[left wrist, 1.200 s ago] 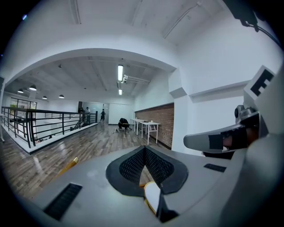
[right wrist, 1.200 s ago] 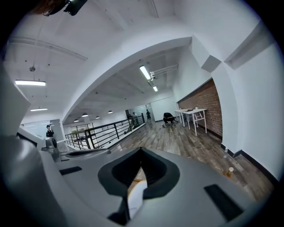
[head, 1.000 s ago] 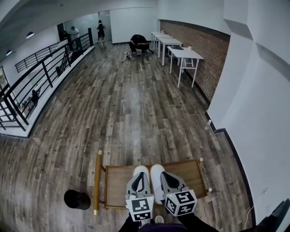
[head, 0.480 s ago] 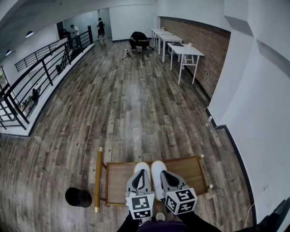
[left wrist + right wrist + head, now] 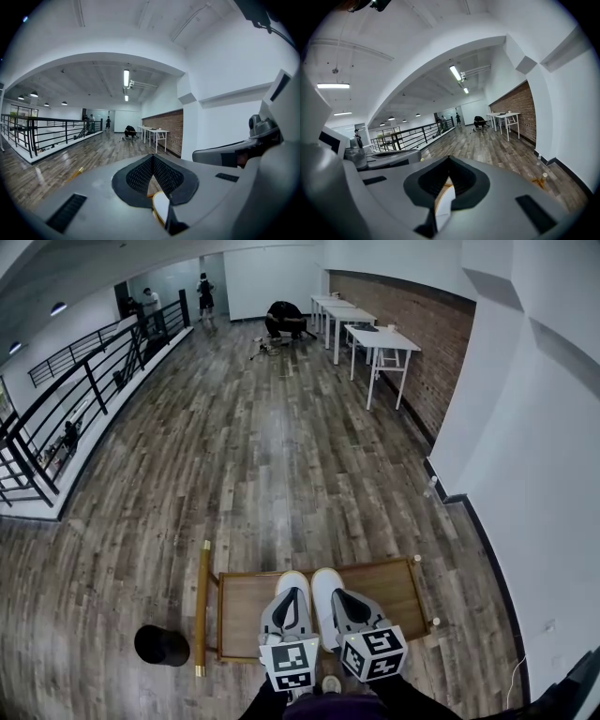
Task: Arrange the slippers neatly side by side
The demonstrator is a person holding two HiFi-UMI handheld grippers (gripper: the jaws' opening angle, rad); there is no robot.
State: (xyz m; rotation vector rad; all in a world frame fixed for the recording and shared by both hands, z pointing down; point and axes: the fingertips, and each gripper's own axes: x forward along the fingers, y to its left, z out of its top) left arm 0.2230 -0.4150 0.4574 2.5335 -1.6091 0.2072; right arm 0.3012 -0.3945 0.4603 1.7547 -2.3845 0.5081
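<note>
Pair of slippers (image 5: 309,583) side by side on wooden table (image 5: 242,615). My left gripper (image 5: 290,599) and right gripper (image 5: 339,601) over table's near half, fingers clenched, tips together.

slippers (image 5: 325,579): white | low table (image 5: 246,611): brown (wood grain) | wall (image 5: 427,343): brick red

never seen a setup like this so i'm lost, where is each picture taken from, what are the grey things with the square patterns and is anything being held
There is no robot here. A person holds a claw in each hand. The head view comes from a camera on the person's head, looking down. It shows the left claw and right claw, each bearing a marker cube. Under them the left slipper and right slipper lie side by side on a low wooden table. The two gripper views come from cameras riding on each claw, looking along its jaws. Both pairs of jaws are closed and seem to grip nothing.
</note>
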